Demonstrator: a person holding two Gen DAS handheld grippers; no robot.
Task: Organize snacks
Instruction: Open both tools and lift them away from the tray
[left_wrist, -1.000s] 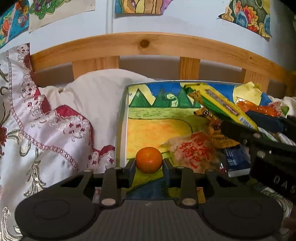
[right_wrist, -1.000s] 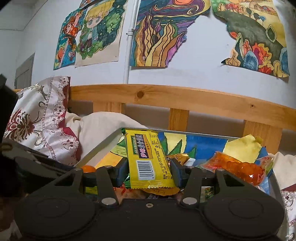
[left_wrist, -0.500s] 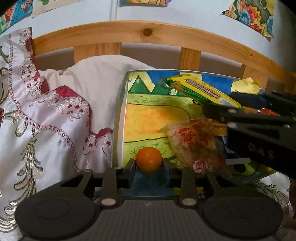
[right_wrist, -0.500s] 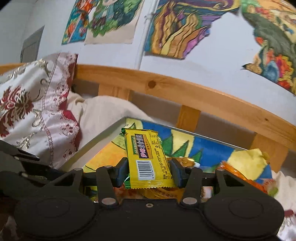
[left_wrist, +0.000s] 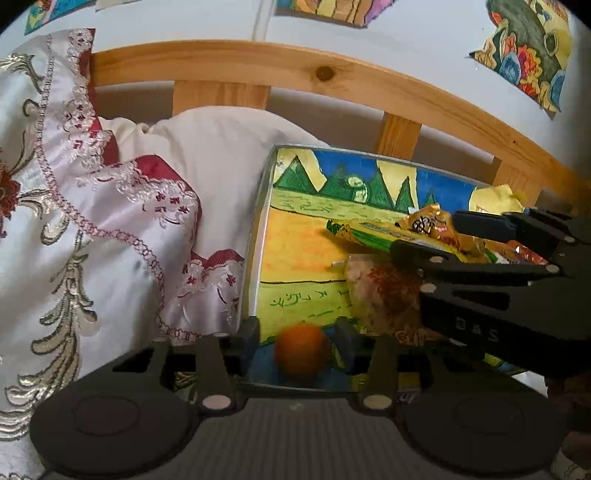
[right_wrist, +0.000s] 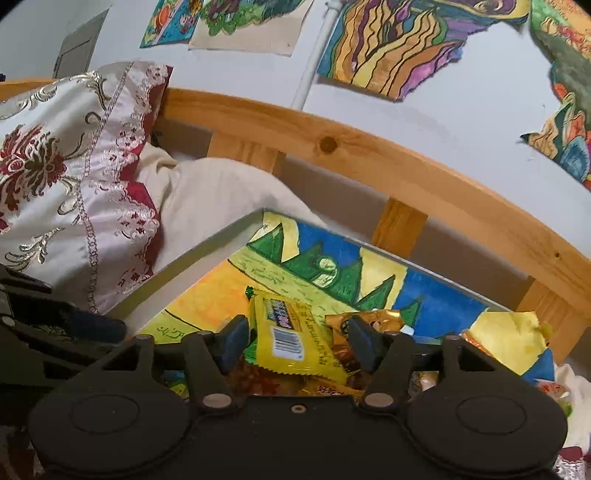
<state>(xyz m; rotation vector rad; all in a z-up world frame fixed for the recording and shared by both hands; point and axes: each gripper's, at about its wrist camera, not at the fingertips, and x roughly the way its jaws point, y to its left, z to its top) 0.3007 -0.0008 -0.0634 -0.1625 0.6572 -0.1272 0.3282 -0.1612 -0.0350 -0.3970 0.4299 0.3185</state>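
- the left claw (left_wrist: 300, 341) has just been opening; the orange (left_wrist: 301, 349) sits between its jaws at the near edge of the tray (left_wrist: 258, 236), blurred, with a gap showing on each side, so the pads no longer press it.
- the orange looks small, round and firm with a smooth peel; likely to roll once free on the flat tray. best held across its widest part, gently, so the skin is not bruised.
- the right claw (right_wrist: 297, 343) has also just been opening; the yellow snack packet (right_wrist: 291, 338) lies between its jaws over the other wrappers, and the pads stand clear of its edges.
- the packet looks light, thin and crinkly, with slippery film; it would bend if pinched at a corner. a grip across the middle of its long sides seems safest.
- the other snacks lie heaped on the tray's right part.
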